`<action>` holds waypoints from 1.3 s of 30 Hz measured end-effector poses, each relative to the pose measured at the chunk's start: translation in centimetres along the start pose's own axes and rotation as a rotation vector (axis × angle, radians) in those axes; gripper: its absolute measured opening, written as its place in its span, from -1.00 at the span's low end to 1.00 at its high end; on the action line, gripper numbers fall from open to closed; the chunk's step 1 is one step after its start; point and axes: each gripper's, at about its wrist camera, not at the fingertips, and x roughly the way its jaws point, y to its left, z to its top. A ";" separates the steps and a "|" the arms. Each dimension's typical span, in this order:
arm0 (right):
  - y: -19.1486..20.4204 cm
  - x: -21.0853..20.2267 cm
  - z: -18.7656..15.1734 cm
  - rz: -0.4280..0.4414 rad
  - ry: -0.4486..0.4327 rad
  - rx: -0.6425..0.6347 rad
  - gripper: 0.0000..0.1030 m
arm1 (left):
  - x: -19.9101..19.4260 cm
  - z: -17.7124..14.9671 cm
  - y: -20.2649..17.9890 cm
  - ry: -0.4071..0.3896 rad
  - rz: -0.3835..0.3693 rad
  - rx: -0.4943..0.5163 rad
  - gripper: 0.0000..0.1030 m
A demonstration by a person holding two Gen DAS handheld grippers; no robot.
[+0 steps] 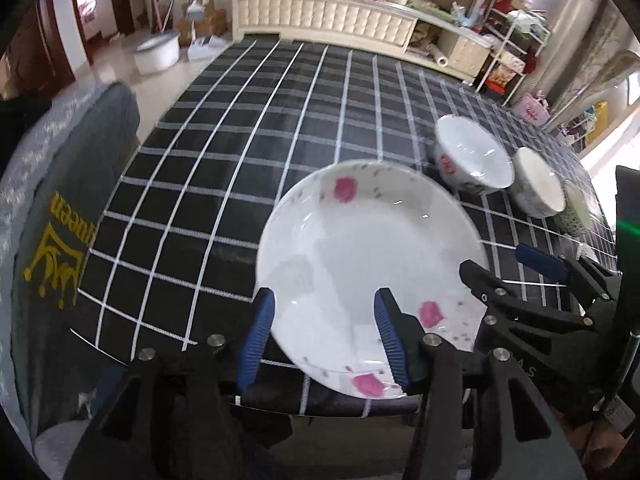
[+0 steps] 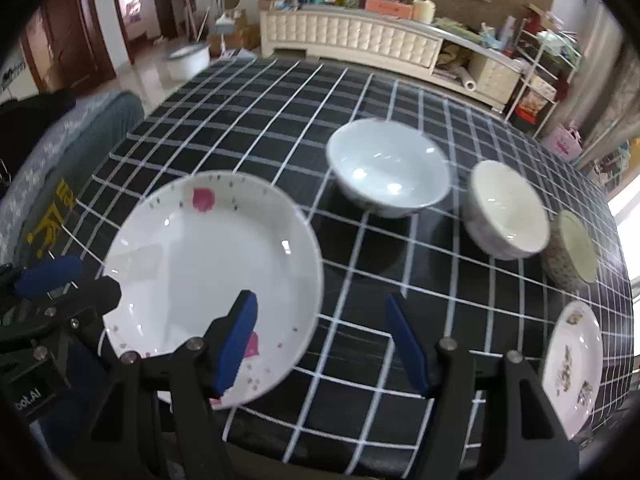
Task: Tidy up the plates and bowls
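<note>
Plate with pink flowers point(image 2: 208, 276) sits flat on the checked tablecloth point(image 2: 360, 280) near the front edge of the table, and that's the thing we're hovering over with both tools. Our left gripper point(image 1: 324, 332) has its blue pads spread apart above the near part of the plate, nothing pinched between them, so we'd call it open and not holding anything. Our right gripper point(image 2: 320, 344) is open too, with one pad over the plate's right rim and the other out over bare cloth, and nothing sits between the pads but tablecloth. From the right wrist view we can also see the left gripper poking in from the lower left, just beside the plate's edge. Behind the plate stands a big white bowl point(image 2: 388, 168), and to its right a smaller bowl point(image 2: 508, 212), close to each other but whether they touch we can't tell. Further right there's a third bowl with a patterned outside point(image 2: 572, 248), right next to the smaller one. Near the front right corner of the table lies a second plate with small dark pictures on it point(image 2: 572, 364), well apart from the pink one. Off the left side of the table we see a grey cushion with yellow print point(image 1: 60, 240), and across the room a cream padded cabinet point(image 2: 352, 40) piled with boxes.
</note>
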 end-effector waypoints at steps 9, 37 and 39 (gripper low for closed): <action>-6.4 -6.3 -1.4 -0.029 -0.099 0.100 0.39 | -4.4 -0.1 -5.1 -0.114 -0.039 0.070 0.12; -25.8 -13.1 -8.9 -0.151 -0.136 0.354 0.42 | -7.1 -1.1 -28.8 -0.190 -0.193 0.419 0.41; -27.0 -12.8 -9.4 -0.153 -0.126 0.371 0.42 | -6.5 -1.1 -30.3 -0.179 -0.202 0.431 0.51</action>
